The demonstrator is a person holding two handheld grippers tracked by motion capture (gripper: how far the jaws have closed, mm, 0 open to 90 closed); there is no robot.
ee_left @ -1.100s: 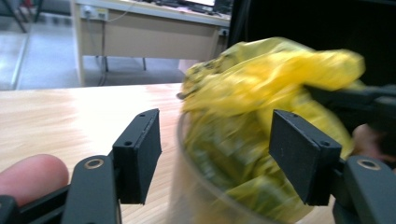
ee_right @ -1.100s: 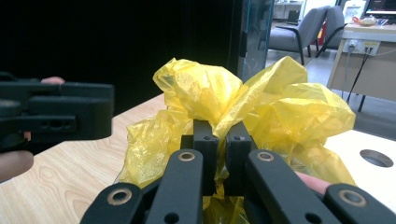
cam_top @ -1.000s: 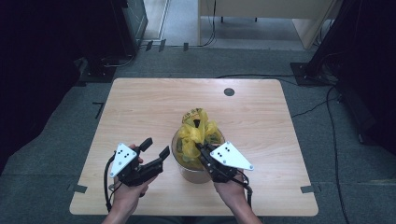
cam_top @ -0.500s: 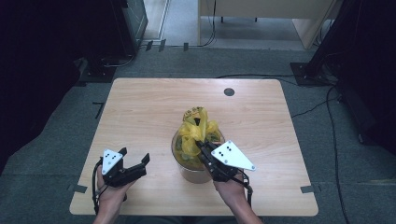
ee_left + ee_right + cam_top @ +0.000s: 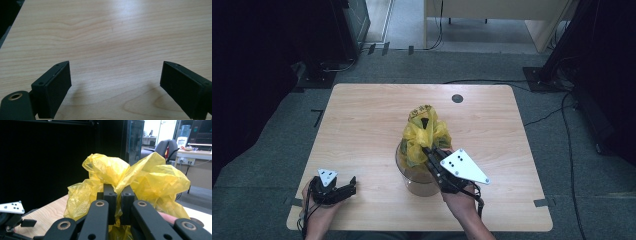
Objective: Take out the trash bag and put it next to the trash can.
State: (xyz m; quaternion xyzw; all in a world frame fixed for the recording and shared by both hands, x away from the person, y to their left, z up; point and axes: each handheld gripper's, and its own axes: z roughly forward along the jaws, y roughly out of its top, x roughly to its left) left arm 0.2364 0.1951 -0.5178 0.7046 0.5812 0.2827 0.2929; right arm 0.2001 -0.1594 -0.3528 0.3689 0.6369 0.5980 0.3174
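A yellow plastic bag [image 5: 424, 134] is bunched in a clear round container [image 5: 414, 176] just right of the middle of the wooden table [image 5: 362, 125], toward its near edge. A fold of the bag is pinched between the closed jaws of the right gripper [image 5: 431, 152]. The left gripper [image 5: 351, 183] is held with jaws wide apart and nothing between them, low over the near left corner, well apart from the container.
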